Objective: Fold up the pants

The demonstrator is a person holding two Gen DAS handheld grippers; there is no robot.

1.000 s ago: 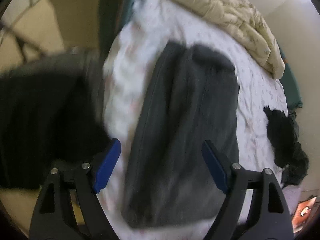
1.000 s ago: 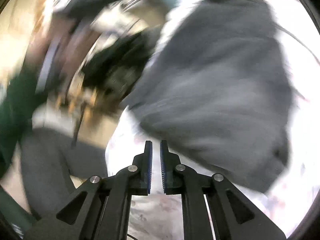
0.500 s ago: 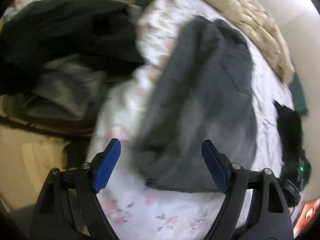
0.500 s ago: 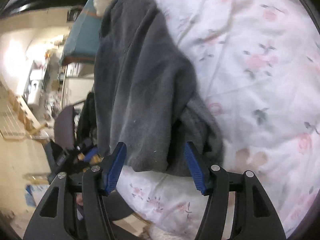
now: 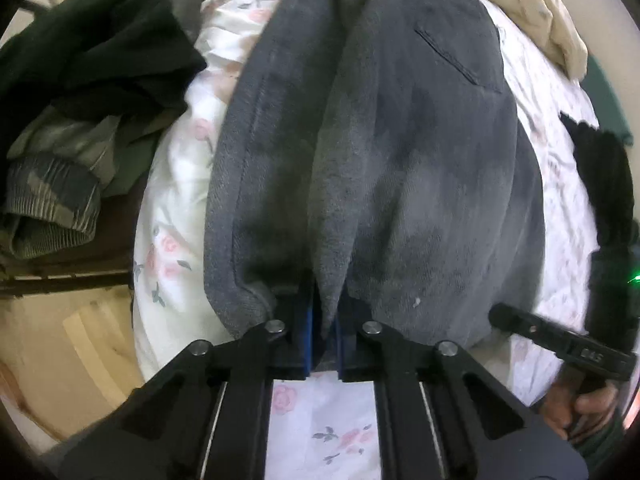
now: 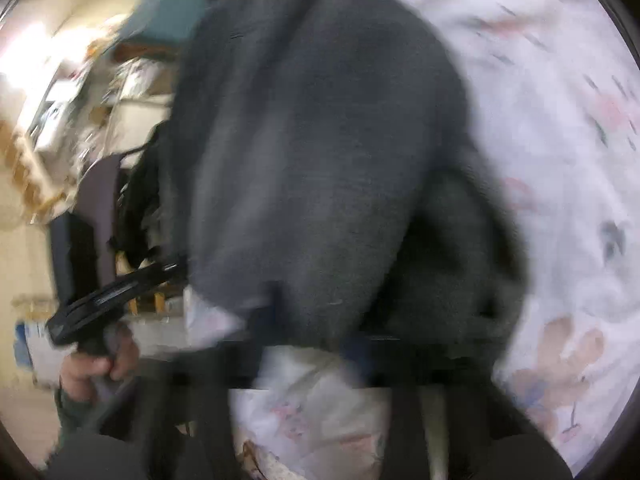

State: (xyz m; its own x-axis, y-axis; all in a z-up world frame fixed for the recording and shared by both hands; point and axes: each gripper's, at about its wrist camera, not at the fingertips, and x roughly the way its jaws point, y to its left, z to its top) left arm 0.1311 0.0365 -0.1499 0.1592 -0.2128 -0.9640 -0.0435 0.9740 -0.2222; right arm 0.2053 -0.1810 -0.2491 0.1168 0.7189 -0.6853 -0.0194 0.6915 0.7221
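Grey pants lie lengthwise on the floral bed sheet. My left gripper points steeply down at their near edge and is shut on a raised ridge of the grey fabric. In the blurred right wrist view the pants fill the middle. My right gripper sits at their near edge with its jaws closing. The fabric edge hangs between the pads, which still look apart. A hand holds that gripper at the lower right of the left wrist view.
A pile of dark green and camouflage clothes lies beside the bed on the left. A beige quilt is bunched at the far end. A black garment rests on the sheet to the right. Room furniture stands beyond the bed's edge.
My left gripper came down onto the pants' near edge and shut on a fold. The right gripper opened, dropped to the same edge, and its jaws have narrowed around the fabric.
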